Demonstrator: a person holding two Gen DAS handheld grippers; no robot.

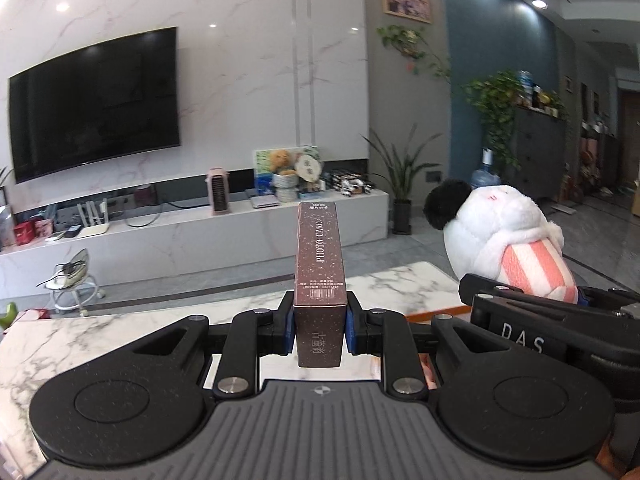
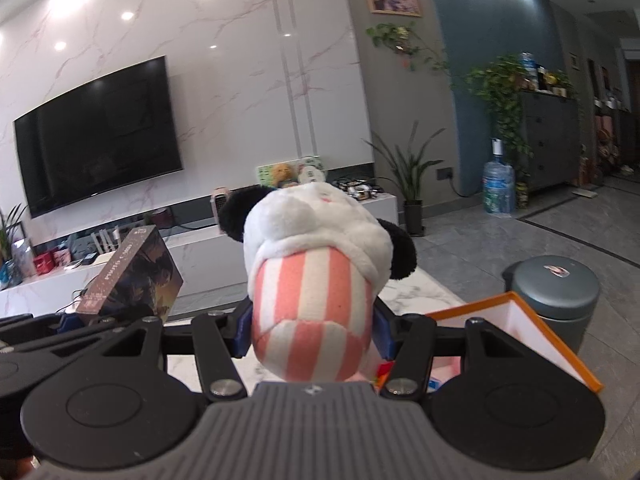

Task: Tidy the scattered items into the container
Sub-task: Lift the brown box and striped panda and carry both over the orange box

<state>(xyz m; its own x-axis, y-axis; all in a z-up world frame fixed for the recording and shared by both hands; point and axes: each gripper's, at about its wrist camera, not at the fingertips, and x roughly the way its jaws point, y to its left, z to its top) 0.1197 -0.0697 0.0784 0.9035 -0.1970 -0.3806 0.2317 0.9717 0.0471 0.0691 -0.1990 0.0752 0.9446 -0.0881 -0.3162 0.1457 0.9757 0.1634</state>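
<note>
Marble table (image 1: 100, 332) mostly hidden behind tool-held card box (image 1: 319, 280), plush (image 2: 316, 280).

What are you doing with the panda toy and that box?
A person is tidying up with a gripper in each hand. The left gripper has its fingers shut on a brown photo card box, held up above the marble table. The right gripper is squeezing a panda plush by its pink striped body. The orange-rimmed container sits just to the right, with a few things already inside. Neither item is in it yet.
</note>
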